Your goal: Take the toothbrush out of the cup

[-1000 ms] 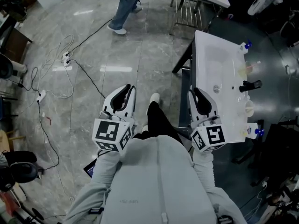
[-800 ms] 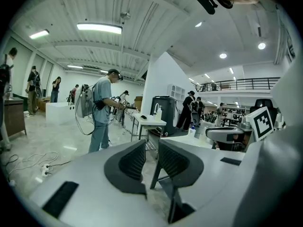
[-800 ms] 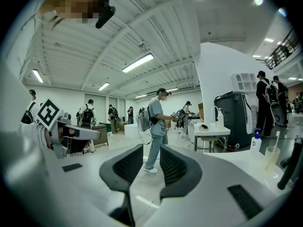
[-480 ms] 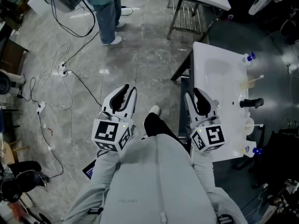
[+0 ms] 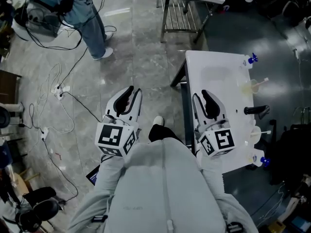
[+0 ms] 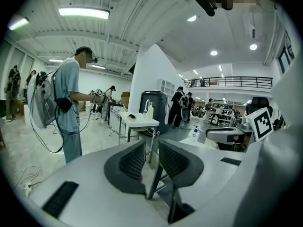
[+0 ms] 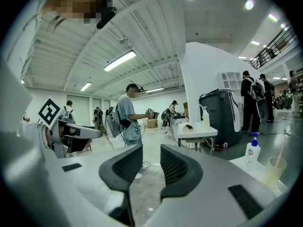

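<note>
A translucent, pale yellowish cup [image 5: 249, 87] stands upright on the white counter [image 5: 214, 89], close to one edge. A pale toothbrush [image 5: 262, 81] sits inside it, tilted, its upper end sticking out past the rim.

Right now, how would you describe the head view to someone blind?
From above, a person holds two empty grippers: the left gripper over grey floor, the right gripper, jaws opening, over the edge of a white table bearing a cup with a toothbrush.
</note>
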`<move>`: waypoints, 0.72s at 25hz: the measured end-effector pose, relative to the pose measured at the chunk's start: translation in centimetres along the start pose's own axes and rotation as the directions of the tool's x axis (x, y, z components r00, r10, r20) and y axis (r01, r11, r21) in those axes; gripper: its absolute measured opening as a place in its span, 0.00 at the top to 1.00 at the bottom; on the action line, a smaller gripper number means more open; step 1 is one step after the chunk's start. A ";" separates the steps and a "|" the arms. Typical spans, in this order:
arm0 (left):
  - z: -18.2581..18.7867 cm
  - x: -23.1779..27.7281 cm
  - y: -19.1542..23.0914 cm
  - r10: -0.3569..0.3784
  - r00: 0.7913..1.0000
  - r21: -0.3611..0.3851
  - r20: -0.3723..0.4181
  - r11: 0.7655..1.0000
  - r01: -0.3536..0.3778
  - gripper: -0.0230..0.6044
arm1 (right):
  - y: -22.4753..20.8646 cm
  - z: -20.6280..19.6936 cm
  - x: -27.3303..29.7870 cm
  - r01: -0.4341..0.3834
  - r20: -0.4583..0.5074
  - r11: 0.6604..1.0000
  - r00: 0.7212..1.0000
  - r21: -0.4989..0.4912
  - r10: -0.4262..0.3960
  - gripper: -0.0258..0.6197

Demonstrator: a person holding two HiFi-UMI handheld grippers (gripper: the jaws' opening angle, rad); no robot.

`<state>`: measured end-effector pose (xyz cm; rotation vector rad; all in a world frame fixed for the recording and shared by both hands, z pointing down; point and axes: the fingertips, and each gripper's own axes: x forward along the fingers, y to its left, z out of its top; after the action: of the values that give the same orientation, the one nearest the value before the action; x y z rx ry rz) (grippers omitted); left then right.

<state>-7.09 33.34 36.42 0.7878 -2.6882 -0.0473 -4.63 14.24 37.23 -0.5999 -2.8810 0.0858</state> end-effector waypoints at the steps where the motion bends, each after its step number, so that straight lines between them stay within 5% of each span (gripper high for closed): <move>1: 0.4 1.1 -0.1 -0.015 1.000 0.007 -0.003 1.000 0.015 0.82 | -0.8 0.1 0.2 0.015 0.002 1.000 1.000 0.005 -0.015 0.80; 11: 4.0 9.8 -4.2 -0.219 0.975 0.097 -0.021 0.971 0.220 0.82 | -8.1 0.9 -1.5 0.240 0.025 0.969 0.970 0.054 -0.241 0.80; 15: 4.6 12.4 -7.7 -0.330 0.943 0.129 -0.051 0.934 0.334 0.82 | -10.7 0.8 -4.7 0.363 0.028 0.928 0.930 0.081 -0.366 0.80; 18: 4.5 14.4 -10.9 -0.433 0.897 0.153 -0.086 0.884 0.441 0.82 | -12.2 0.2 -7.9 0.475 0.026 0.873 0.877 0.111 -0.480 0.80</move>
<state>-14.29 16.19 35.29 1.4189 -2.4349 0.0926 -2.33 -0.06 36.81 0.1488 -2.9577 0.1733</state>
